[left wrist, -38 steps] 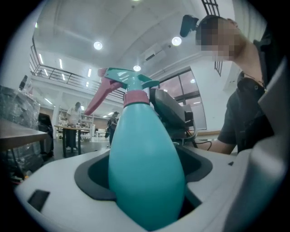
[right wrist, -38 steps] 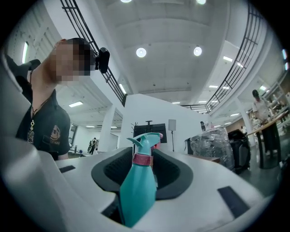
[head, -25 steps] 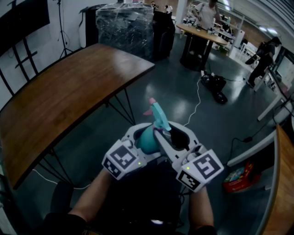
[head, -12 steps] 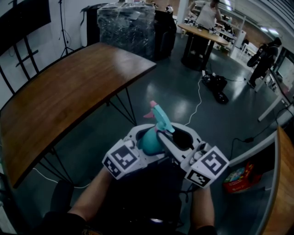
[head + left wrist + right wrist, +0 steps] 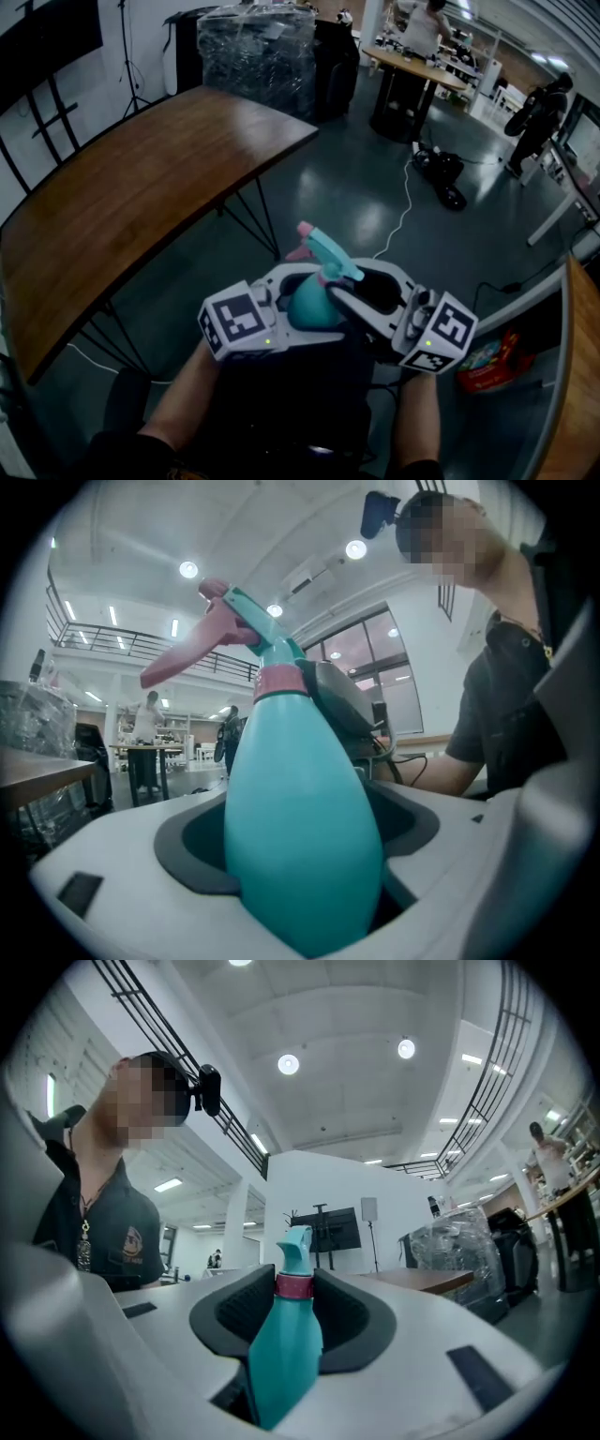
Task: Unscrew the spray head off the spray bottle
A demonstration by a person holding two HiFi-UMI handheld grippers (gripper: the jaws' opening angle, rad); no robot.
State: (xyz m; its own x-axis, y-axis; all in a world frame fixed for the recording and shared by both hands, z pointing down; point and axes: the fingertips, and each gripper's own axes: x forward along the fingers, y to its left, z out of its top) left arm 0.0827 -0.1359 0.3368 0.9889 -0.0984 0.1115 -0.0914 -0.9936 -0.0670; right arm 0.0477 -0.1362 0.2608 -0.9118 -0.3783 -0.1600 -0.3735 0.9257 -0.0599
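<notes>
A teal spray bottle [image 5: 309, 302] with a teal and pink spray head [image 5: 323, 246] is held in the air over my lap. My left gripper [image 5: 298, 286] is shut on the bottle's wide body [image 5: 300, 827]. The right gripper [image 5: 352, 281] comes in from the right, and its dark pads touch both sides of the pink collar [image 5: 294, 1285] under the spray head [image 5: 296, 1246]. In the left gripper view the pink trigger [image 5: 187, 653] points left, and a right jaw shows behind the collar [image 5: 279, 682]. The bottle's base is hidden.
A long wooden table [image 5: 122, 197] stands to the left. A plastic-wrapped stack [image 5: 253, 52] is behind it. A cable and a dark bag [image 5: 441, 173] lie on the floor ahead, and a red box [image 5: 487, 361] is at the right. People stand at the far tables [image 5: 412, 66].
Both grippers and the bottle shifted slightly. The right gripper's marker cube swung out to the right, the left one moved left, and the spray head now tilts more to the left.
</notes>
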